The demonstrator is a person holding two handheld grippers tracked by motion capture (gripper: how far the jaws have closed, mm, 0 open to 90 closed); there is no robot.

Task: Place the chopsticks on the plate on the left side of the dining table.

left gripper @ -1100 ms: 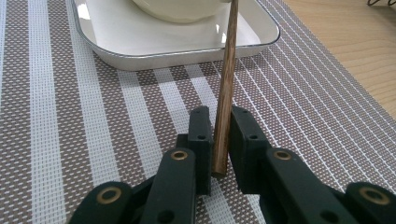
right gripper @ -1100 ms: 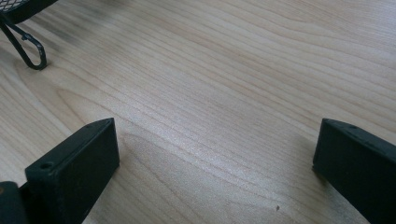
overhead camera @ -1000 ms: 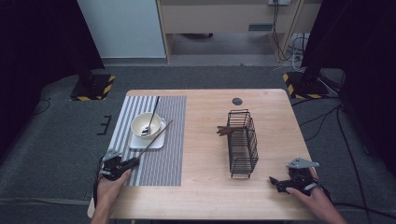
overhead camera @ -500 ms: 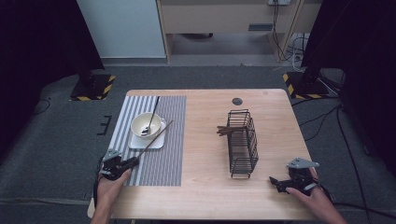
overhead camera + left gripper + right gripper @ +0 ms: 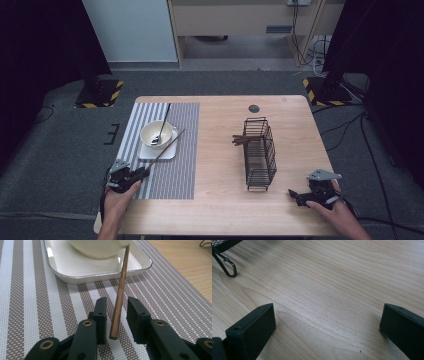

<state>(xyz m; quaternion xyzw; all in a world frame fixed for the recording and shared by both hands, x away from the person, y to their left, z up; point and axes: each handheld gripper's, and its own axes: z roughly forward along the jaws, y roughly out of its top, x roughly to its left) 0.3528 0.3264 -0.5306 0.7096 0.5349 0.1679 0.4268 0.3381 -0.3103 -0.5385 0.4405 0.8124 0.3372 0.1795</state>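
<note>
Left tongs [image 5: 115, 312] just eased apart, wooden chopstick [image 5: 120, 293] loose between them, leaning on white tray [image 5: 100, 273]; right tongs [image 5: 327, 327] wide open, empty, over tabletop [image 5: 332, 285]

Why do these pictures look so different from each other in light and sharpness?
High view: the table is lit, the room's sides are near black, and small things look soft. Left gripper view: the chopstick and striped mat are crisp, with white glare on the tray rim. Right gripper view: a soft sheen lies across the wood, and each black jaw casts a faint shadow.
</note>
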